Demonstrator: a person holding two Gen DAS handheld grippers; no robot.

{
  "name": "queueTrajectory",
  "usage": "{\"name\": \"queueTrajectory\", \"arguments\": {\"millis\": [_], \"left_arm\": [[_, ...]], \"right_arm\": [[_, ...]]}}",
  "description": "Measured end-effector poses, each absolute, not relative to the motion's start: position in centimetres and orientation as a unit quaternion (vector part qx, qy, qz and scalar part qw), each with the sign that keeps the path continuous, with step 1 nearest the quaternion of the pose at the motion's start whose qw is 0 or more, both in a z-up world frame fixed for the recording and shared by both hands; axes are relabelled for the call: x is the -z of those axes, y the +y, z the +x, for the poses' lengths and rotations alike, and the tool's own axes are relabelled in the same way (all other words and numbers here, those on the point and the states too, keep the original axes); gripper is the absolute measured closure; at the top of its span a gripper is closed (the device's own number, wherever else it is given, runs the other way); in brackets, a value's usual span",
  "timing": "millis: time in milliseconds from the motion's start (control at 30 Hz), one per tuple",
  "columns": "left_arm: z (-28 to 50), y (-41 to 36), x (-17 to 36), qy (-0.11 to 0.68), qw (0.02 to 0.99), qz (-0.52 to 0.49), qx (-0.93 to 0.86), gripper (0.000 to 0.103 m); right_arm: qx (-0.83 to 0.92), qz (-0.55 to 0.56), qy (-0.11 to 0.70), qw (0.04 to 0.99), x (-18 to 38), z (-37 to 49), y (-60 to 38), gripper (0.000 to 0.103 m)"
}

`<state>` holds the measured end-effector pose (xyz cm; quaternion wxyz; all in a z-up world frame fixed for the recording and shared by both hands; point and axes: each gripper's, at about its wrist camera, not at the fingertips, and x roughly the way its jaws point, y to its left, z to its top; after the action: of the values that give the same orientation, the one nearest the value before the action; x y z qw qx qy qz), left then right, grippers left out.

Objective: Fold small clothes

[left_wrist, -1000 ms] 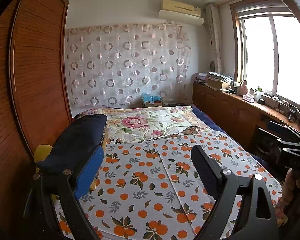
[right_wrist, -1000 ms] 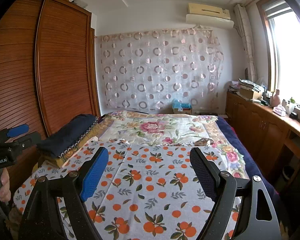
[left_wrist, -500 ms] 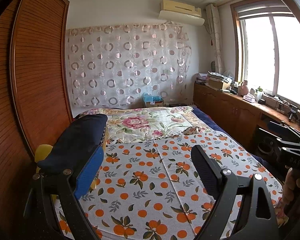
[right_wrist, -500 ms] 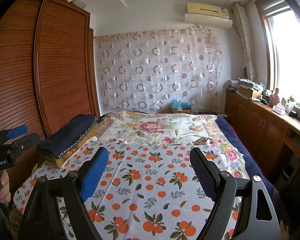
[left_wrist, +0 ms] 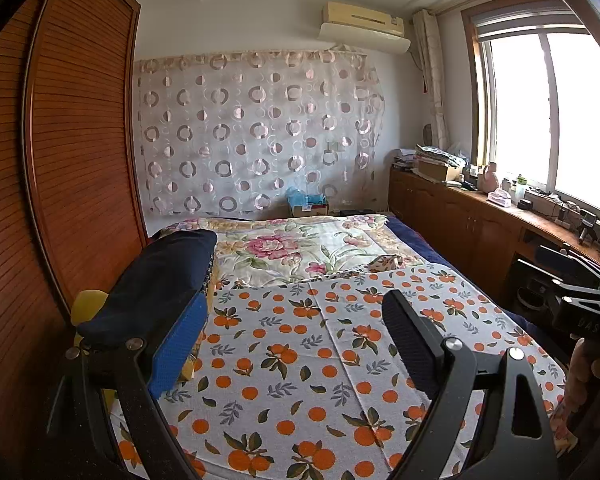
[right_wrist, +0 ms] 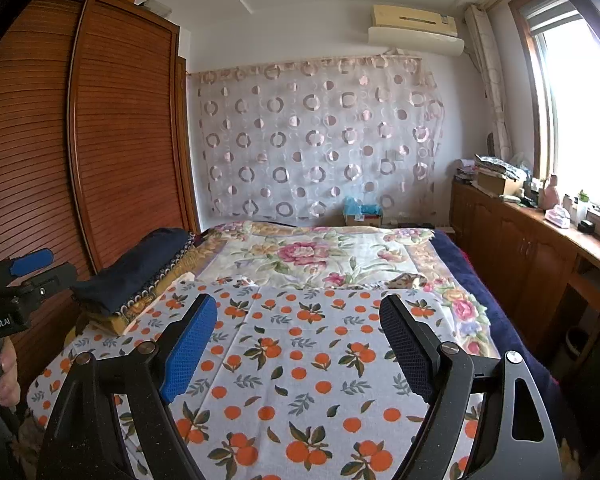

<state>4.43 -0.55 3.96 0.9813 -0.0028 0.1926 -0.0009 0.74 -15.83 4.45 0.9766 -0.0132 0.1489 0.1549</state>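
1. Left tongs [left_wrist: 296, 344] hang over the bed, jaws spread wide apart, nothing between them but the orange-print cloth [left_wrist: 320, 360] lying flat below.
2. Right tongs [right_wrist: 296, 344] are the same story: jaws wide apart, empty, hovering above that orange-print cloth [right_wrist: 300, 360].
3. The cloth is spread across the near end of the bed, a crease running down its middle; its far edge overlaps the floral quilt [right_wrist: 320, 252].
4. On the left side of the bed, near the wooden wardrobe [right_wrist: 120, 140], sits a stack of folded clothes [right_wrist: 136, 276], a dark navy piece on top.
5. From the left view that stack [left_wrist: 160, 280] sits right behind the blue pad.
6. A hand [right_wrist: 6, 376] grips the left handle at the frame edge.
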Motion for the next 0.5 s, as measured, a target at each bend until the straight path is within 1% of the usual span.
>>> {"name": "queueTrajectory", "arguments": {"millis": [500], "left_arm": [[4.28,-0.19,-4.13,0.19,0.982,-0.006,0.002,0.013]], "right_arm": [[-0.151,-0.01,0.145,0.978,-4.69,0.72,-16.46,0.018]]}}
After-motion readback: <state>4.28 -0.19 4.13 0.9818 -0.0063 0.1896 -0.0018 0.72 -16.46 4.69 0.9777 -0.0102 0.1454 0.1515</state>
